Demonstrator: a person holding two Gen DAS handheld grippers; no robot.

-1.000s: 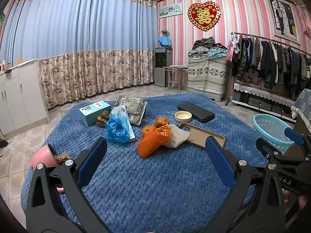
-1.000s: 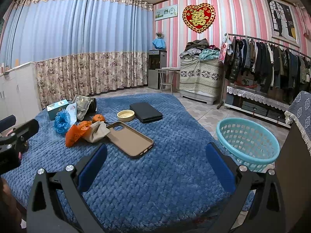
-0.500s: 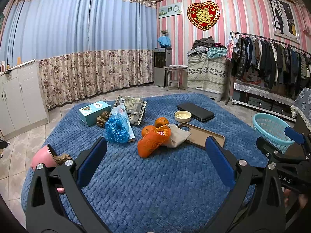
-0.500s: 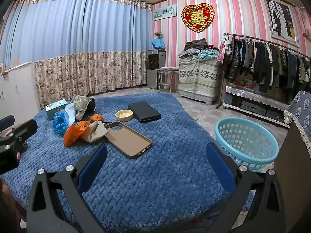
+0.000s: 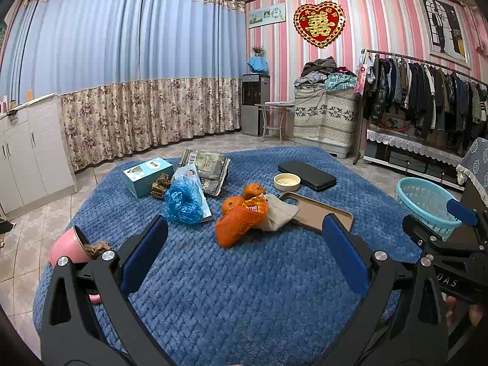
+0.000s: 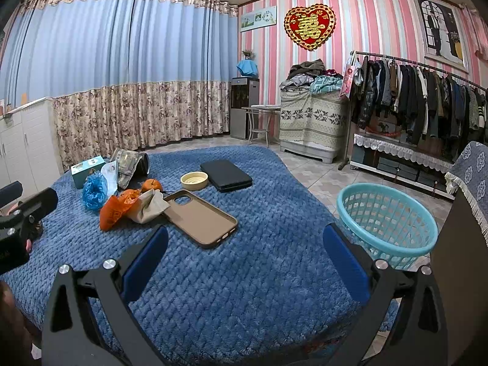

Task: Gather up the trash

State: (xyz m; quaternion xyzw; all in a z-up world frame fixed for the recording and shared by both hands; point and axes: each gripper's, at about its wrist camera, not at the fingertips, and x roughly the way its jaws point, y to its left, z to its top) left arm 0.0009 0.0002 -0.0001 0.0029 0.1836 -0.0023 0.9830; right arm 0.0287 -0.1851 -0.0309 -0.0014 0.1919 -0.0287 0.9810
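Observation:
A blue quilted surface (image 5: 244, 280) carries the clutter. A crumpled blue plastic bag (image 5: 183, 200) lies left of an orange plastic bag (image 5: 239, 224), with two oranges (image 5: 242, 198) and a beige cloth (image 5: 280, 212) beside it. A pink cup (image 5: 65, 245) stuffed with brown paper lies on its side at the left edge. My left gripper (image 5: 244, 248) hovers open, short of the orange bag. My right gripper (image 6: 244, 251) is open above bare quilt near a brown phone case (image 6: 199, 217). A turquoise basket (image 6: 386, 219) stands on the floor to the right.
A teal tissue box (image 5: 148, 176), a folded printed packet (image 5: 206, 167), a small cream dish (image 5: 286, 181) and a black case (image 5: 308, 176) sit farther back. A clothes rack (image 5: 427, 97) lines the right wall. White cabinets (image 5: 27, 149) stand left. Tiled floor surrounds the quilt.
The right wrist view has shifted slightly, with objects sliding a little left in it. The left gripper stays almost still. Both grippers remain open.

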